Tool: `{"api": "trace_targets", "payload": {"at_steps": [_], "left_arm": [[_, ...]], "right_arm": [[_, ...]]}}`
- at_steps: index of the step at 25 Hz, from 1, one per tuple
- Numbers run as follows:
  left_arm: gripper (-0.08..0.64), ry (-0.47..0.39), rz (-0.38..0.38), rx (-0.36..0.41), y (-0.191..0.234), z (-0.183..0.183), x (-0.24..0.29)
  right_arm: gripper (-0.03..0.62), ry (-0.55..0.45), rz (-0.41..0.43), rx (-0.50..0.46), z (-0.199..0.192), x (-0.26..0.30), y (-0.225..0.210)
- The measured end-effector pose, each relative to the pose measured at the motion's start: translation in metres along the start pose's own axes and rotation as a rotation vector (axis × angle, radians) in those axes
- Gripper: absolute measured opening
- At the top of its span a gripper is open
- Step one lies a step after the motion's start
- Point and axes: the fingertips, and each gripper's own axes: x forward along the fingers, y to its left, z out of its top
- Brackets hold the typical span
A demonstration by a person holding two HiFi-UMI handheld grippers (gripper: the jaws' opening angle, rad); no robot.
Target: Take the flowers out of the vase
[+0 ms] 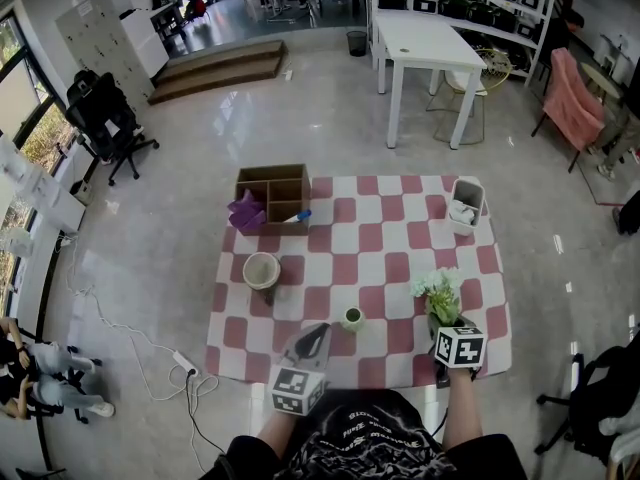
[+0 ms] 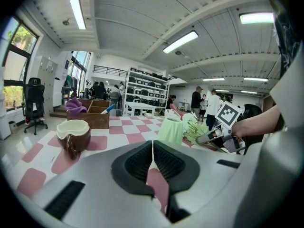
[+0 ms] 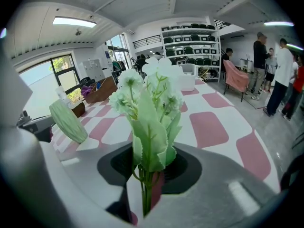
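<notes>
White flowers with green leaves (image 1: 440, 293) stick out over the right side of the pink checkered mat (image 1: 380, 243), their stems (image 3: 144, 189) between the jaws of my right gripper (image 1: 442, 336), which is shut on them. In the right gripper view the blooms (image 3: 152, 80) fill the middle and the gripper (image 3: 148, 167) grips low on the stems. The small pale green vase (image 1: 352, 318) stands upright and apart, left of the flowers, also seen as the vase (image 2: 171, 129) and the vase (image 3: 68, 121). My left gripper (image 1: 320, 333) is shut and holds nothing, just short of the vase; its jaws (image 2: 152, 144) meet.
A brown compartment box (image 1: 272, 193) with a purple cloth (image 1: 246, 212) and a blue marker (image 1: 299, 215) sits at the mat's far left. A brown bowl (image 1: 262, 270) is on the left side, a white basket (image 1: 465, 206) at the far right. A power strip (image 1: 185, 363) lies on the floor.
</notes>
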Motion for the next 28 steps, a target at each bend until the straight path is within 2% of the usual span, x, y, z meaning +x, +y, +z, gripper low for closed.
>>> {"api": "trace_targets", "payload": {"at_steps": [5,13,17,23,28], "left_arm": [[0.017,-0.006,0.001,-0.003,0.000,0.002,-0.002],[0.017,-0.008,0.007,-0.011,0.003,-0.001,-0.007],[0.016,-0.011,-0.001,-0.008,0.000,0.002,-0.010],[0.017,-0.018,-0.013,-0.010,-0.002,0.005,-0.013],[0.017,-0.031,-0.013,-0.012,-0.001,0.007,-0.018]], "right_arm": [[0.143,-0.023,0.007,0.014,-0.001,0.001,0.001],[0.299,-0.089,0.038,0.050,0.007,-0.005,0.006],[0.348,-0.124,0.049,0.051,0.014,-0.013,0.009],[0.390,-0.208,0.064,0.045,0.031,-0.031,0.015],[0.394,-0.272,0.070,0.033,0.043,-0.048,0.022]]}}
